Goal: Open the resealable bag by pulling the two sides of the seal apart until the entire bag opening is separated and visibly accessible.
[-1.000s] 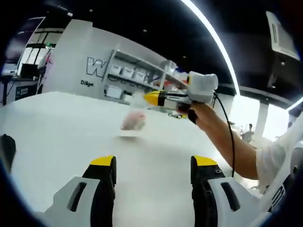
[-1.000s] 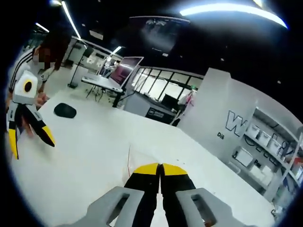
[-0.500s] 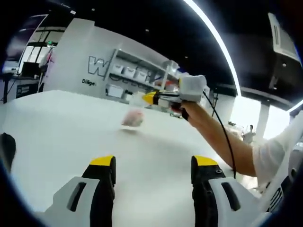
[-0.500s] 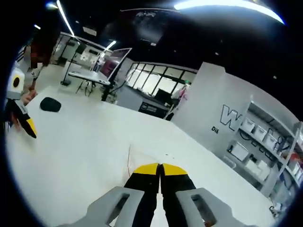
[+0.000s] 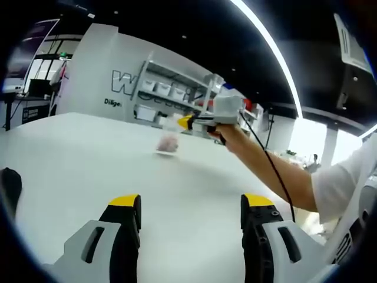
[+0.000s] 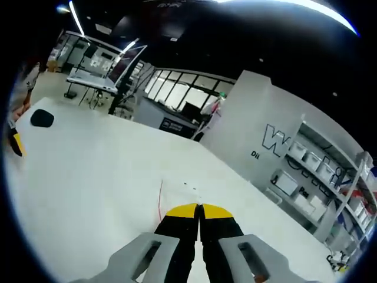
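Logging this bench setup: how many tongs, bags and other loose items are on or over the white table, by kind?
Tongs: 2, left tongs open, right tongs shut on the bag
Resealable bag: 1
Dark oval object: 1
Total: 4

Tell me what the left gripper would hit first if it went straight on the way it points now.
Probably only the bare white table. The left gripper is open, its line running over empty tabletop. The bag, pinched by the right gripper, lies further off and slightly left of that line; depth is hard to judge.
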Demonstrator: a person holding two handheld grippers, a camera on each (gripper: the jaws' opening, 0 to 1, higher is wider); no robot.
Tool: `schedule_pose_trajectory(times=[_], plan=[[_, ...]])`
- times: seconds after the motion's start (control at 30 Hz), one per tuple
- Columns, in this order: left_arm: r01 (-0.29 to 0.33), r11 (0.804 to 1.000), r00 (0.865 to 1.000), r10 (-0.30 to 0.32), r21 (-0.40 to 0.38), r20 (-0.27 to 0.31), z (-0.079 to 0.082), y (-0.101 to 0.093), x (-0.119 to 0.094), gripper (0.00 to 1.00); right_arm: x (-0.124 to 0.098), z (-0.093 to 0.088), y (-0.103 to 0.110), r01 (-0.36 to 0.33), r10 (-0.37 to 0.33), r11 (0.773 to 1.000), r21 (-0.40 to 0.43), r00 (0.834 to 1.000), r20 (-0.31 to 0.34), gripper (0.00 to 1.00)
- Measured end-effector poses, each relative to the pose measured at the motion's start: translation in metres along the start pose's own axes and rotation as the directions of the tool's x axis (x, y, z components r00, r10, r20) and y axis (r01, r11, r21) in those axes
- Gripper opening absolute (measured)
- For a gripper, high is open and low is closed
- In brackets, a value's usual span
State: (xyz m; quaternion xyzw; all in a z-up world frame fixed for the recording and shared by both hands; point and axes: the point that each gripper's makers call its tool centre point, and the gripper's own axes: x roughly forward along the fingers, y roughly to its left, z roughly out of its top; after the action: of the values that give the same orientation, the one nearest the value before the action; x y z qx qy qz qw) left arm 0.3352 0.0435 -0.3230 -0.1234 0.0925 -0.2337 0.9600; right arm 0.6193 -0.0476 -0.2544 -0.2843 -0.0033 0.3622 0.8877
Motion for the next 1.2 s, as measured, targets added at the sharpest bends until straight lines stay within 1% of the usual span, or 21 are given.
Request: schedule_pose_trajectory(times=[0.13,0.27,0.37,0.47,0.7,0.93,1.07,1.13,1.2], plan=[[0.003,1.0,1.0,-0.003,-0.001,-0.002,0.0,0.0,0.0,0.68,0.007,-0.004,-0.01,0.017,-0.017,1.0,-0.002,1.0,-0.008,0.0],[0.006,1.0,1.0,-0.006,-0.004,-0.001,0.0,0.0,0.0,0.68,0.013,-0.012,-0.016,0.04,-0.04,0.999,-0.012,0.999,-0.024,0.0],[0.007,1.0,1.0,-0.007,-0.007,-0.002,0.0,0.0,0.0,0.68,0.019,-0.016,-0.025,0.065,-0.065,0.998,-0.014,0.997,-0.034,0.0],[0.006,1.0,1.0,-0.006,-0.007,-0.004,-0.001,0.0,-0.001,0.68,0.028,-0.017,-0.038,0.091,-0.092,0.996,-0.008,0.995,-0.038,0.0],[0.008,1.0,1.0,-0.008,-0.012,-0.007,-0.003,-0.002,-0.001,0.68,0.035,-0.017,-0.047,0.119,-0.12,0.993,-0.018,0.992,-0.042,0.0],[0.009,1.0,1.0,-0.009,-0.014,-0.012,-0.004,-0.002,0.0,0.68,0.042,-0.02,-0.053,0.122,-0.123,0.992,-0.009,0.991,-0.05,0.0],[0.011,1.0,1.0,-0.012,-0.014,-0.013,-0.005,-0.003,0.0,0.68,0.042,-0.026,-0.05,0.119,-0.118,0.993,0.002,0.991,-0.062,0.0],[0.011,1.0,1.0,-0.011,-0.015,-0.014,-0.005,-0.003,-0.001,0.68,0.04,-0.027,-0.045,0.107,-0.105,0.994,0.034,0.993,-0.056,0.0],[0.01,1.0,1.0,-0.011,-0.016,-0.013,-0.005,-0.003,-0.001,0.68,0.039,-0.027,-0.042,0.102,-0.1,0.994,0.041,0.994,-0.054,0.0]])
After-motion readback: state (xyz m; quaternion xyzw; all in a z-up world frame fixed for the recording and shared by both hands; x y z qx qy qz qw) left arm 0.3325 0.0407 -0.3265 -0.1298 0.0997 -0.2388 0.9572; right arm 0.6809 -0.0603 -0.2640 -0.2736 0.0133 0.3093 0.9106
